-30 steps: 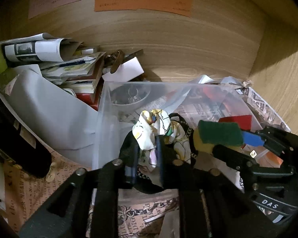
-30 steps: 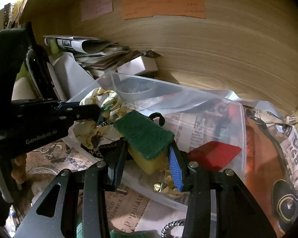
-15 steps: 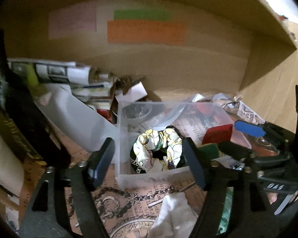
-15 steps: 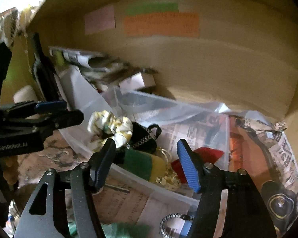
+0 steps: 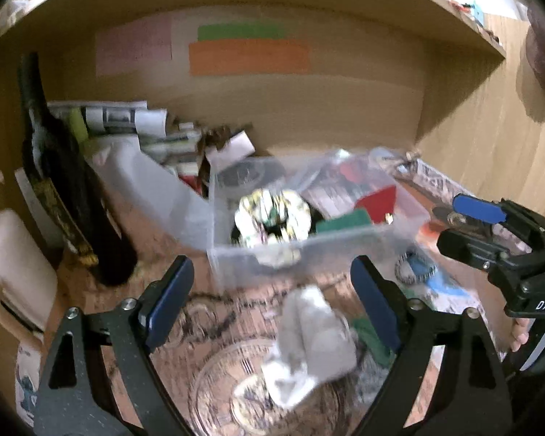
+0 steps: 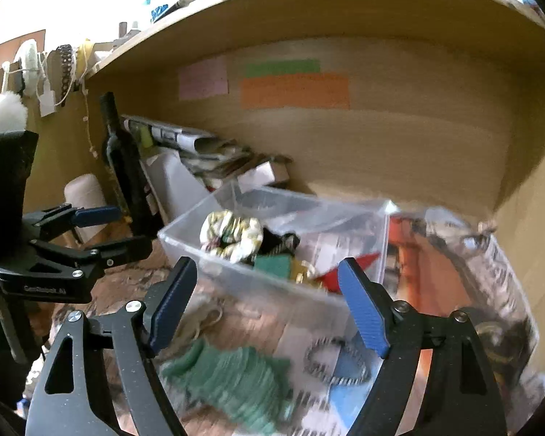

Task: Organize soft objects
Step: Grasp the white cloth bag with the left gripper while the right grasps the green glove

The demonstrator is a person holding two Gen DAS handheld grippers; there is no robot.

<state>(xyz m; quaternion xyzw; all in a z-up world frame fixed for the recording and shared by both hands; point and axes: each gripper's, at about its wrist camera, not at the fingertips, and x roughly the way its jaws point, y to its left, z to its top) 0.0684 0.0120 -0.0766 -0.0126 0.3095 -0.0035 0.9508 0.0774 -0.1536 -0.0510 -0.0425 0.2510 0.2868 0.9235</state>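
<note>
A clear plastic bin (image 5: 309, 250) (image 6: 272, 283) stands on the desk. In it lie a floral fabric scrunchie (image 5: 272, 214) (image 6: 232, 232) and a green-and-yellow sponge (image 5: 343, 219) (image 6: 272, 265). My left gripper (image 5: 272, 301) is open and empty, in front of the bin, above a crumpled white cloth (image 5: 309, 334). My right gripper (image 6: 269, 309) is open and empty, in front of the bin, above a green knitted cloth (image 6: 232, 378). Each gripper also shows in the other's view, the right one (image 5: 490, 232) and the left one (image 6: 91, 232).
A dark bottle (image 5: 72, 196) and a white cup (image 5: 14, 265) stand at the left. Stacked newspapers (image 5: 127, 123) lie at the back. A blue item with a chain (image 6: 341, 367) lies near the green cloth. Coloured notes (image 5: 247, 58) hang on the wooden back wall.
Both grippers opened, let the scrunchie and the sponge drop into the bin, and pulled back toward me from the bin.
</note>
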